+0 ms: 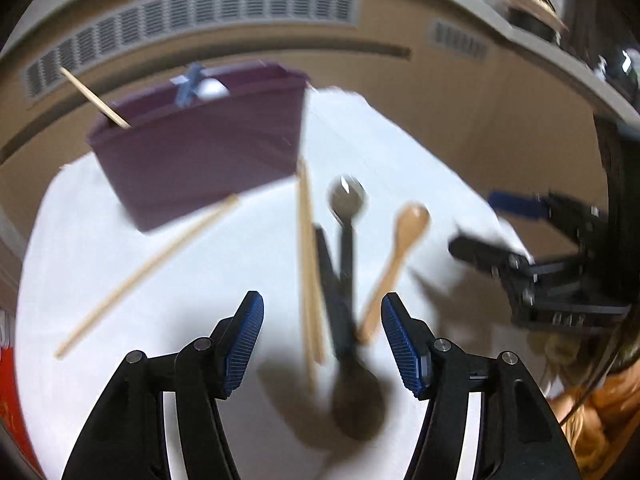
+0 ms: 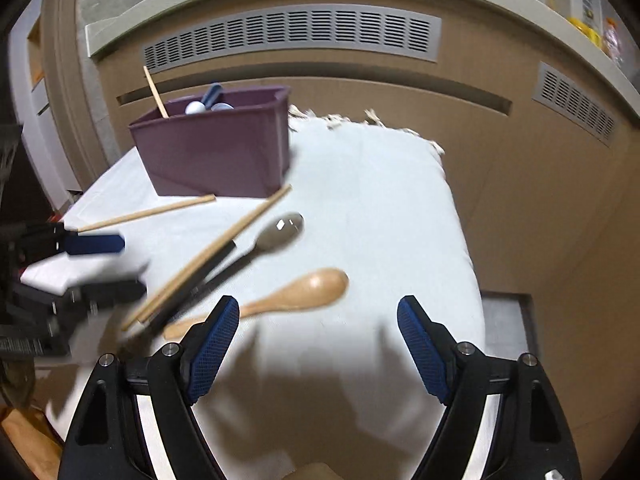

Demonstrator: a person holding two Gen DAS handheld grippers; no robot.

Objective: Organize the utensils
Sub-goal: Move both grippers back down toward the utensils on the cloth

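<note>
Risk building: both grippers, left gripper and right gripper, gaping empty over crossed, apparently overlapping chopsticks and spoons, possibly snagging a neighbour.

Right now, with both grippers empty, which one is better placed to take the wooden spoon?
Probably the right gripper: its jaws are open and the wooden spoon lies just ahead, its handle by one finger. The left gripper, also open, faces the chopsticks and black-handled spoon instead.
</note>
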